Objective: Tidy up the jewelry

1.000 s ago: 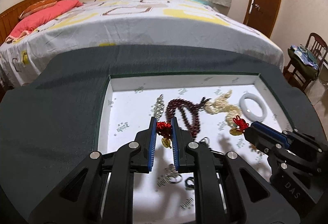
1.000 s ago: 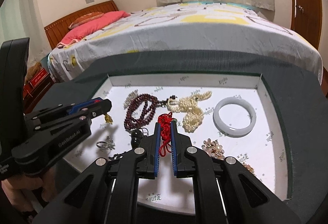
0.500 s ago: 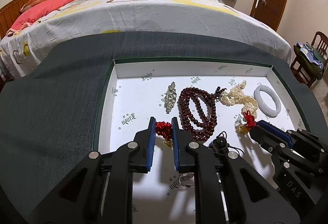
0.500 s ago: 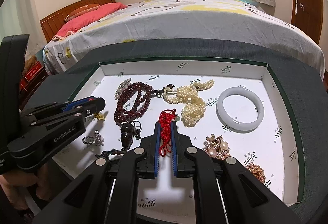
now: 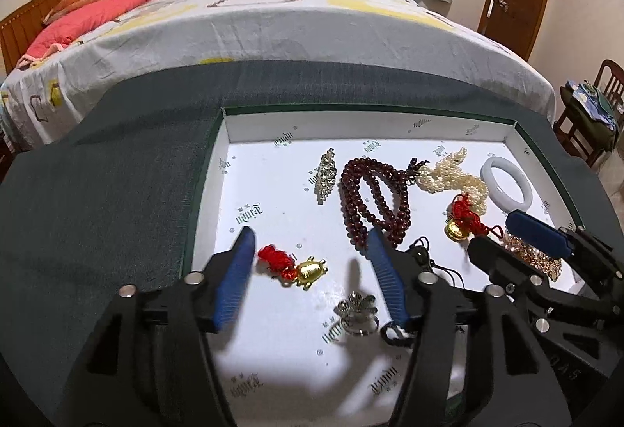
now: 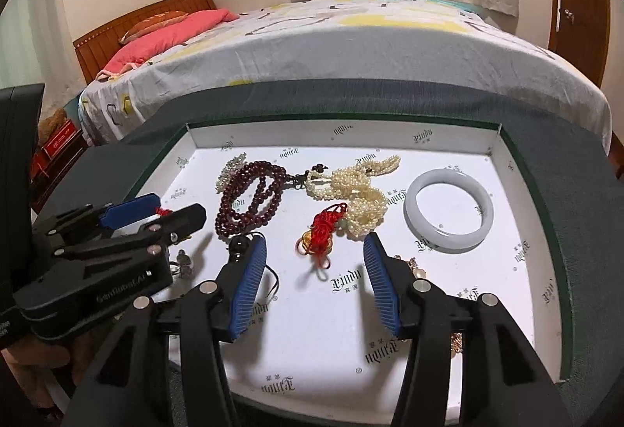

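Jewelry is lying in the white tray (image 5: 273, 132), largest piece the bangle (image 6: 448, 210) by the right edge. Both claws are hanging wide open, gripping nothing: the left claw (image 5: 308, 245) straddling the turtle charm (image 5: 310, 272), the right claw (image 6: 315, 251) facing the knot charm (image 6: 321, 230).

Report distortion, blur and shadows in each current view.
Left wrist view: fisheye bows the bed; the left gripper casts soft shadows on the white tray; the silver ring looks slightly soft. Right wrist view: same bowing; right gripper shadows fall on the tray; the bangle is sharp.
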### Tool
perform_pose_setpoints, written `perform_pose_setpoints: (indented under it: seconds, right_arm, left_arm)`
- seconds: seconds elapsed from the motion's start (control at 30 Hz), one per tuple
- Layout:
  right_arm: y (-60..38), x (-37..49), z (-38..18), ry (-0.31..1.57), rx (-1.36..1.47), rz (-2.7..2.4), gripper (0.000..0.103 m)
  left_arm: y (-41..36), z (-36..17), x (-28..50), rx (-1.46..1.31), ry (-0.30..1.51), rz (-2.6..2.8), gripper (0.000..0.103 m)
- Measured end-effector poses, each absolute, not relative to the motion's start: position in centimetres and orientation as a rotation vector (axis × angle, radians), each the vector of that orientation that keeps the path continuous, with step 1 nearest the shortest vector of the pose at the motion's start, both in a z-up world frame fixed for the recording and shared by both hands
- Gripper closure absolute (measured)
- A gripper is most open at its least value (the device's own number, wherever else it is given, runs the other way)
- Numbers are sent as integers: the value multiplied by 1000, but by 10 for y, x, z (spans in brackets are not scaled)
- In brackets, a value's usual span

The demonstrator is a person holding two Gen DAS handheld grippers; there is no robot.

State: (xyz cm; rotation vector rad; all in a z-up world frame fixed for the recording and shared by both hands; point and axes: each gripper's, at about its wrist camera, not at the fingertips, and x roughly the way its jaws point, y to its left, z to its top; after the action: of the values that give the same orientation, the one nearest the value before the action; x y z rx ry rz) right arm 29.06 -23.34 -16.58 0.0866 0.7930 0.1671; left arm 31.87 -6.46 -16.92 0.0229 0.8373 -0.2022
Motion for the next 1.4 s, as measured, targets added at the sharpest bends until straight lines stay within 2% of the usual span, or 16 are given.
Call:
perform_pose_setpoints:
  seconds: [0.1,0.17,0.33,0.67,1.4]
  right_arm:
    - [-236,282,-157,773,85,157,46]
    - [-238,276,-151,759,84,148,38]
    - [-245,251,-134,724,73,105,25]
    - [-260,185,-110,719,77,53,23]
    - [-267,69,-35,569,19,-16,19]
  left_arm:
    - [-65,-162,310,24,823,-198,37]
    - [-64,-156,300,32,799,-185,29]
    - [-64,-143,272,64,769,-169,24]
    - [-49,-109,199,14,720,-169,13]
    - [-27,-26,61,18,512,-68,5]
